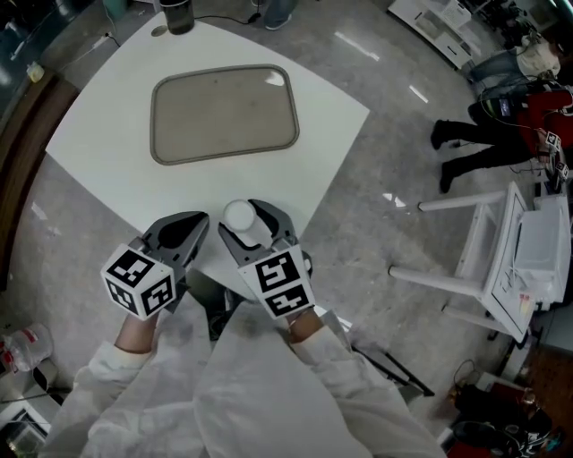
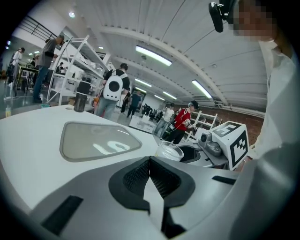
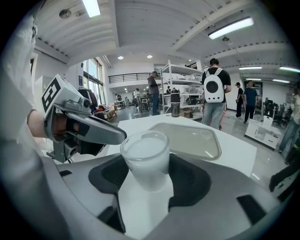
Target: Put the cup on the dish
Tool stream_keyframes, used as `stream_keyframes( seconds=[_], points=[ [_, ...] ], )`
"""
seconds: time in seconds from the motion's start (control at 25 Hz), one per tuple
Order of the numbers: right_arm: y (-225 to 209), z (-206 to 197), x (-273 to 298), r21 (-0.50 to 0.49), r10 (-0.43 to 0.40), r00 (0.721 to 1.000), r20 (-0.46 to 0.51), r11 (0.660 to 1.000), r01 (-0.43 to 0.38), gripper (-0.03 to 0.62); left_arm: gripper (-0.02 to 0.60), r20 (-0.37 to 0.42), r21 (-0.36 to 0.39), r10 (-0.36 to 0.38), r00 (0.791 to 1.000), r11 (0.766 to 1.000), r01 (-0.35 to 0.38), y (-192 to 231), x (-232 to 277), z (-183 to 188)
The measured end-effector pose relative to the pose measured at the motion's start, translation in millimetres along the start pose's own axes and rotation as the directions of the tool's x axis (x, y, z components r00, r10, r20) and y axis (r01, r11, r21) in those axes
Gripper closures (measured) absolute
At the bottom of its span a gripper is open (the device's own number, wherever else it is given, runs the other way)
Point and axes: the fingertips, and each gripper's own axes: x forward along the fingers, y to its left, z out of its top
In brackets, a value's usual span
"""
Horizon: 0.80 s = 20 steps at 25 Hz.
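room: open workshop, grey polished floor (image 1: 394,134), white shelving (image 3: 182,75), people (image 3: 213,91) standing about.
table (image 1: 98,134): white; its 6 o'clock corner is hidden under the grippers.
dish (image 1: 224,116): flat, grey, bare; at 12 o'clock from the cup, well apart.
right gripper (image 1: 251,222): jaws clamped on the cup.
left gripper (image 1: 195,222): jaws together, nothing between; just beside, at 9 o'clock.
cup (image 3: 145,154): translucent white, upright; base hidden, table contact unclear.
tumbler (image 1: 177,12): dark, at the far table edge, cropped by the frame top.
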Motion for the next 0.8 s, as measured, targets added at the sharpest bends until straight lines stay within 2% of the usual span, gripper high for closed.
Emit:
stream_keyframes(
  seconds=[0.36, 0.8],
  points=[
    [-28, 39, 37, 0.018, -0.029, 0.999, 0.031, 0.999, 0.028, 0.321, 0.572, 0.021, 0.018, 0.031, 0.999, 0.999, -0.032, 44, 2, 36],
    [-58, 93, 109, 0.031, -0.071, 0.997, 0.042, 0.997, 0.069, 0.321, 0.572, -0.008, 0.014, -0.005, 1.000, 1.000, 0.005, 120, 19, 70]
  ],
)
